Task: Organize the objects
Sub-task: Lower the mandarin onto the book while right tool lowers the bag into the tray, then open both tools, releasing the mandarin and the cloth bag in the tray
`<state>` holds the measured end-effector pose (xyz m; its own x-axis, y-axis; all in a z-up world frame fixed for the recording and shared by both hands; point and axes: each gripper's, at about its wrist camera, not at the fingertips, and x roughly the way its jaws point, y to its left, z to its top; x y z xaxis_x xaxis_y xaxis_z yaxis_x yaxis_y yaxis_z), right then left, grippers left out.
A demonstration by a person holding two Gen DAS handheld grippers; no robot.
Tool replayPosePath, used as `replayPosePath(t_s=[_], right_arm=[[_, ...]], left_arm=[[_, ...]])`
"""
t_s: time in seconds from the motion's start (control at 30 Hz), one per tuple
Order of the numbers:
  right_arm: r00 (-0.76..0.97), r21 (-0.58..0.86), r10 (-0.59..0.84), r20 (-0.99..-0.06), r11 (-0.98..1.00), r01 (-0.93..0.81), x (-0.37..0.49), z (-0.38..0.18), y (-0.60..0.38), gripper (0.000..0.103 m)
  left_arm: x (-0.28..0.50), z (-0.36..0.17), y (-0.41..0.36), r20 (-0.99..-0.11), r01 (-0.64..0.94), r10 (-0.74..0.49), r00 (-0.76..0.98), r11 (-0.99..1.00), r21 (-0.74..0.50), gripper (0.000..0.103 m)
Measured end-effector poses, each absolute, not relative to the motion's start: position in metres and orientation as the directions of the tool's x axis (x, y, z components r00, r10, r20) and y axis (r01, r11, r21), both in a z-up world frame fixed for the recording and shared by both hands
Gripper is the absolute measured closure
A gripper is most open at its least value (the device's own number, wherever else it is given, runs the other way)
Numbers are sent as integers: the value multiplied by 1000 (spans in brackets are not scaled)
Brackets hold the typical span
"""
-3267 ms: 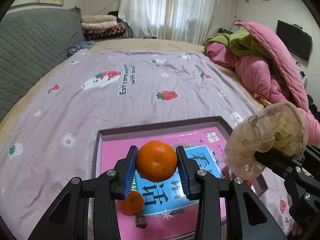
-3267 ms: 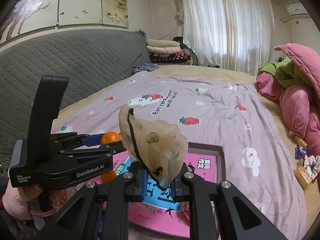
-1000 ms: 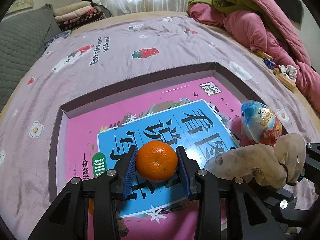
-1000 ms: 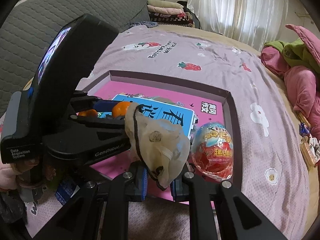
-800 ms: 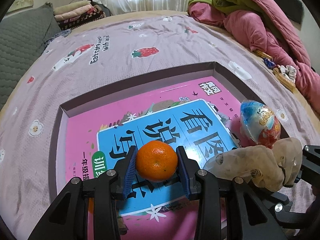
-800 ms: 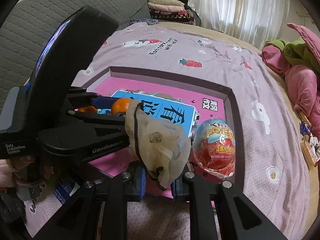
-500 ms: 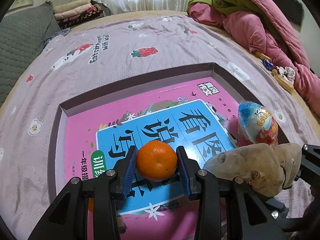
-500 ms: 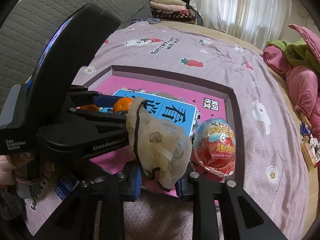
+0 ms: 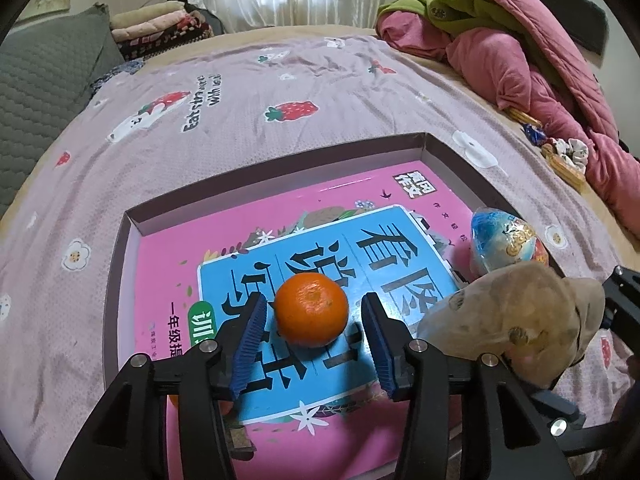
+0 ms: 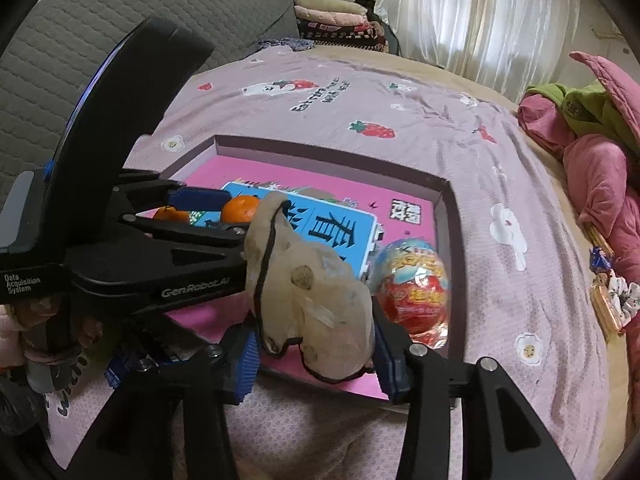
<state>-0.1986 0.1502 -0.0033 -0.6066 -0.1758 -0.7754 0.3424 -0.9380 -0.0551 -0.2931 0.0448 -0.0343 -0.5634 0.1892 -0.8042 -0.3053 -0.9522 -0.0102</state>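
Note:
A shallow purple box (image 9: 280, 162) lies on the bed with a pink and blue book (image 9: 328, 248) inside it. My left gripper (image 9: 314, 332) is open, and an orange tangerine (image 9: 311, 309) rests on the book between its blue pads, clear of both. A second tangerine (image 10: 171, 213) lies at the box's near left. My right gripper (image 10: 316, 354) has its jaws spread, with a beige crumpled bag (image 10: 308, 292) with a black cord standing between them at the box's near edge; the bag also shows in the left wrist view (image 9: 516, 320). A foil-wrapped toy egg (image 10: 414, 284) lies at the box's right.
The bed has a lilac strawberry-print sheet (image 9: 240, 92). A pink and green quilt pile (image 9: 520, 40) is at the right. Small snack packets (image 10: 604, 300) lie at the right bed edge. A grey padded headboard (image 10: 80, 60) is at the left. Folded blankets (image 10: 332, 20) are at the back.
My left gripper has opened and let go of the tangerine, which now rests on the book. My right gripper's jaws have spread wider around the beige bag.

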Motion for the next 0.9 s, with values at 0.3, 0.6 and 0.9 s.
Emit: replayPosePath(t_s=[0.3,0.6,0.9], right_arm=[[-627,-55,-179,-758,-940,336,-199,3,154,47],[-649,-63,-183,-739,-939,337,-198,8,151,41],[-668,-55,-190,-720,-943,327,-199,15,153,37]], left_arm=[[-289,-26,39,-797,-292,192,-573,-956,-20,51],[-283,-15,29,-784,-272,197,-588,-961,-38,51],[-273,2,15,-764,-243,204,-612,-968,-63,43]])
